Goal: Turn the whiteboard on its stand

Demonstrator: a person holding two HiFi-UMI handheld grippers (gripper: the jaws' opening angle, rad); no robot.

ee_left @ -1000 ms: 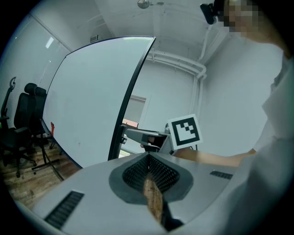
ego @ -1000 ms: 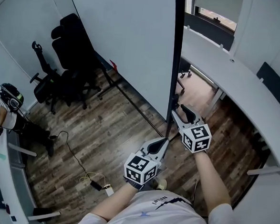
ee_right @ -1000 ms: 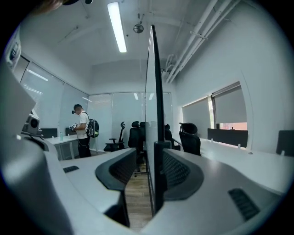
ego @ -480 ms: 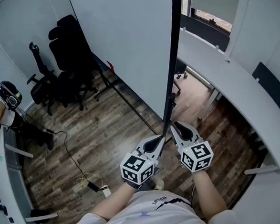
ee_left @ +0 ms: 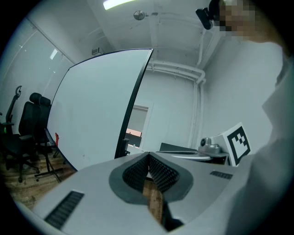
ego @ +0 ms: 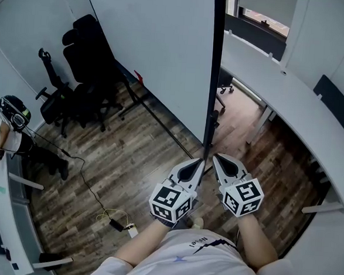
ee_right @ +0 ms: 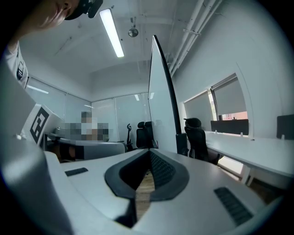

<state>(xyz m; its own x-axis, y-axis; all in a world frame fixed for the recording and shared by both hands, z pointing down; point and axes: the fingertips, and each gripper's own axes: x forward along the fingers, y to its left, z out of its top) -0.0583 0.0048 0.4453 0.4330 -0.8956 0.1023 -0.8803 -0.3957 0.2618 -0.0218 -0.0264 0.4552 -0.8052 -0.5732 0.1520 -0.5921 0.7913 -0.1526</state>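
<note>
Standing edge-on to the person, the whiteboard [ego: 154,50] is the biggest thing here. Its pale face runs away and to the left from the black near edge [ego: 214,78], which stands upright.

A long white desk [ego: 291,107] curves along the far side of the whiteboard, to the right of that edge. Black chairs [ego: 85,69] are bunched at the whiteboard's far left end, on its face side. A stand leg [ego: 161,127] slants across the wood floor below the face.

The left gripper [ego: 197,164] sits just left of the foot of the whiteboard's near edge. Its jaws are pressed together with nothing in them; only floor shows through behind the pads. The right gripper [ego: 217,159] sits just right of the same edge, its jaws closing right down until the pads meet, with nothing between them.

Both grippers point up towards the whiteboard, and the near edge lies straight ahead between them, close but apparently not touched. Neither is clearly nearer. The long axis of that edge is vertical, and the panel stretches away behind it.

My reading is that the turn has to come from a sideways push or pull at this near edge, swinging the panel round its stand. With both tools closed and empty, either would act as a blunt pusher against one face, or would have to open again to clamp the frame.
</note>
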